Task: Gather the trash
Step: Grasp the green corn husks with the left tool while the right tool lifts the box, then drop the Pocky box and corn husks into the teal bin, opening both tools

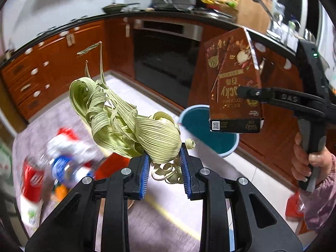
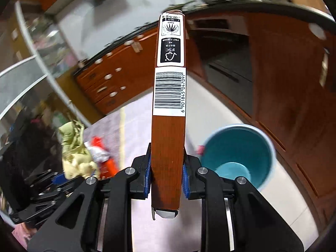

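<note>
My left gripper [image 1: 164,159] is shut on a bundle of curled pale green leaf husks [image 1: 126,124] and holds it in the air above the table. My right gripper [image 2: 167,163] is shut on a flat brown snack box [image 2: 169,96], seen edge-on with its barcode toward the camera. In the left wrist view the right gripper [image 1: 243,91] holds that box [image 1: 233,79] upside down above a teal bin [image 1: 208,133] on the floor. The bin [image 2: 239,155] also shows low and right of the box in the right wrist view.
More trash lies on the grey table [image 1: 159,214]: a red can [image 1: 33,180], a blurred red, white and blue wrapper [image 1: 67,157] and an orange piece [image 1: 61,191]. Brown kitchen cabinets [image 1: 56,65] and a dark oven [image 1: 166,61] stand behind. A red bag [image 1: 294,205] lies on the floor.
</note>
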`<state>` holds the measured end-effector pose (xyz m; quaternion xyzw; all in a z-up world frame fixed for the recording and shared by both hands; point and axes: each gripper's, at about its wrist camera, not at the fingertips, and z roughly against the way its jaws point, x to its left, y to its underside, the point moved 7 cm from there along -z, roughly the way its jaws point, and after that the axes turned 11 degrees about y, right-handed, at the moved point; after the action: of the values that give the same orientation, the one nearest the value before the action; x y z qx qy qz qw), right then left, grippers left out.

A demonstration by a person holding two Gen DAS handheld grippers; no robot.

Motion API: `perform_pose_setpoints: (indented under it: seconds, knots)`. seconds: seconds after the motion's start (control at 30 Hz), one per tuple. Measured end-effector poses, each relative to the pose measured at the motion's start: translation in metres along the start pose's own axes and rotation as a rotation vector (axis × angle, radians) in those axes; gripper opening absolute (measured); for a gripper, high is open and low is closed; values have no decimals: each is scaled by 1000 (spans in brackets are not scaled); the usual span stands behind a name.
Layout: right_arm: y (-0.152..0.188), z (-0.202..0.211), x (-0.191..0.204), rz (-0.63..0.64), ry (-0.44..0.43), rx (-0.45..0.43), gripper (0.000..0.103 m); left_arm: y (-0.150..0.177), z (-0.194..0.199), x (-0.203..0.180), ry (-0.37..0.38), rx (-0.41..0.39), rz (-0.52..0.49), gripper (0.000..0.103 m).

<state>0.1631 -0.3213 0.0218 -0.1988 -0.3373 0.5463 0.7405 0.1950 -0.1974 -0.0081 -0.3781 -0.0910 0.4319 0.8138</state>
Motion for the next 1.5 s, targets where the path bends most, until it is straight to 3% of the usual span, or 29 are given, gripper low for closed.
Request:
perform_pose_setpoints:
  seconds: [0.27,0.47,0.63,0.67,0.8,0.87,1.07,1.5]
  knots:
    - [3,-76,-90,-127,97,75,22,-29,-90,-30,59,97,-79,28]
    - [31,-136,-116,-190,94,168,23,-32,-142,-40,86,172,-121,28]
    - [49,-167,-121,-256,56,250,37,-32,-170,-40,100,219,-123,28]
    - [51,-166,-123,-254,59,245,45,-32,-174,-41,104,227,-126,28]
    - [47,-153,-129,-249,75,227,58,-29,-184,-46,124,249,-130,28]
    - [44,-144,-133,-251,90,221,69,-27,-189,-48,137,259,-129,28]
    - [31,-114,-143,-264,117,169,82,-22,-203,-59,165,290,-163,28]
    - [29,-105,-154,-272,171,166,85,-11,-222,-61,182,347,-180,28]
